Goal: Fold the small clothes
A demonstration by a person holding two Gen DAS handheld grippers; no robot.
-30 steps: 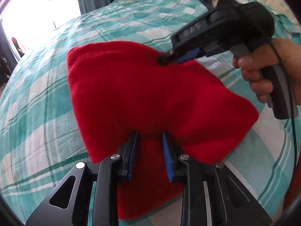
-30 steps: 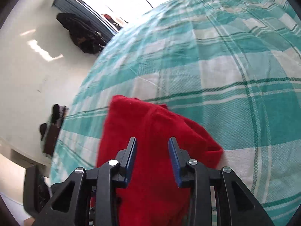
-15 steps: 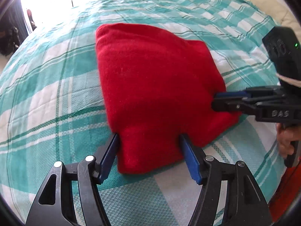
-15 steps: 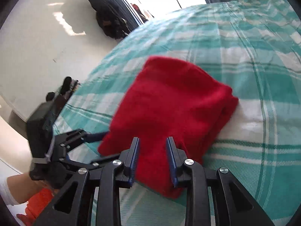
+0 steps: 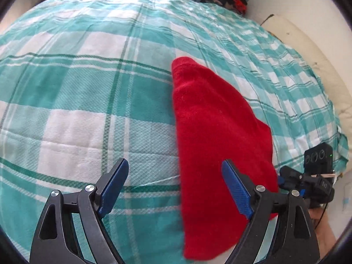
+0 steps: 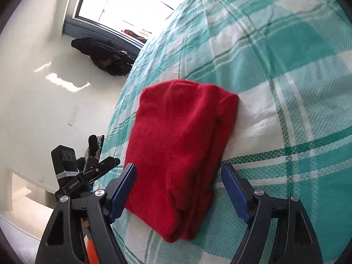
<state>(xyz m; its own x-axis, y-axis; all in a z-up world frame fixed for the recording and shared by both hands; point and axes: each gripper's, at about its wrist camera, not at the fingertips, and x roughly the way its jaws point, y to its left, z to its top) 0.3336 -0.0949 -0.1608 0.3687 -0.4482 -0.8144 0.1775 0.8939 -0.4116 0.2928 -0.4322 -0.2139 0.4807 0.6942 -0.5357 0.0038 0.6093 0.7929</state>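
Observation:
A folded red garment lies flat on the teal and white plaid bedspread. My left gripper hovers over the garment's left edge with its jaws opening; the right finger is over the cloth, the left over bare bedspread, and neither pad presses. In the right wrist view the same garment lies between the opening jaws of my right gripper, with both pads apart from it. Each gripper also shows in the other's view: the right gripper at the garment's right side, the left gripper beyond the bed's edge.
The bedspread stretches wide around the garment. A cream pillow lies at the far right of the bed. On the pale floor beside the bed sits a dark heap of clothes under a bright window.
Both grippers let go of the red garment and opened wide. The left one slid leftward off the cloth; the right one drew back, and the garment now lies folded and flat.

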